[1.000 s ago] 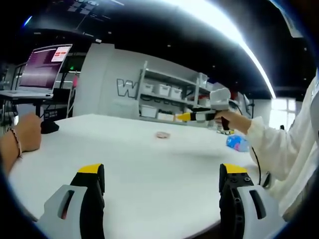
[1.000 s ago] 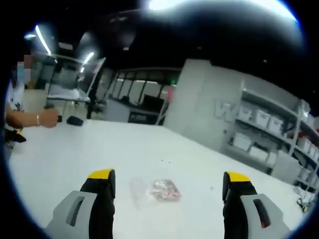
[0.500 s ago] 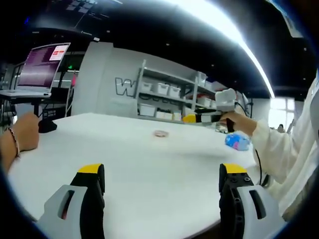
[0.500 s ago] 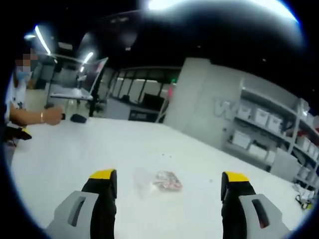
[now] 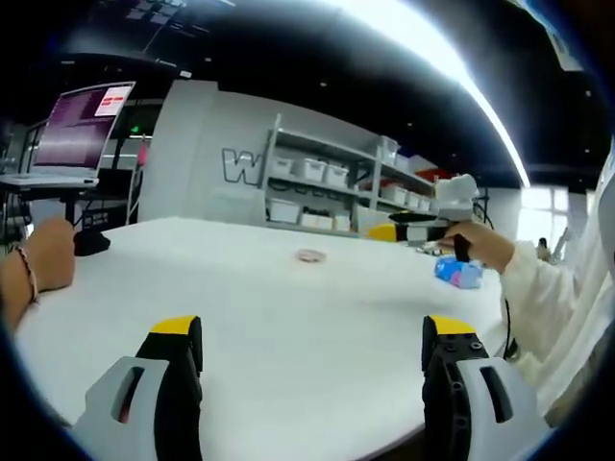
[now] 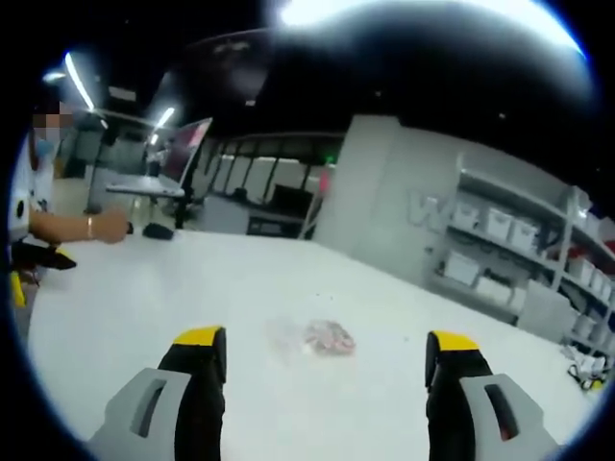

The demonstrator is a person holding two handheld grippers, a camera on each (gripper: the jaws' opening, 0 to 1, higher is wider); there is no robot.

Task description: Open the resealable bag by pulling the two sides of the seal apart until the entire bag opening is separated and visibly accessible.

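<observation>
broad white table [image 6: 144,317] noted, running out ahead of both tools. resealable bag [image 6: 322,337] lying flat near mid-table, small, clear at the left side with pinkish contents bunched to the right; long axis judged roughly crosswise to the right tool's line of sight. seal edge too blurred to place. no contact with either tool.

right gripper [image 6: 325,370]: jaws spread wide, holding nothing, bag straight ahead between the jaw lines and just beyond the tips. judged the nearer tool.

left gripper [image 5: 312,355]: jaws likewise spread and empty, bag [image 5: 310,255] well apart, far across the table, slightly left of centre. right gripper [image 5: 413,231] seen held above the table's far right, beside a blue item [image 5: 455,273].
</observation>
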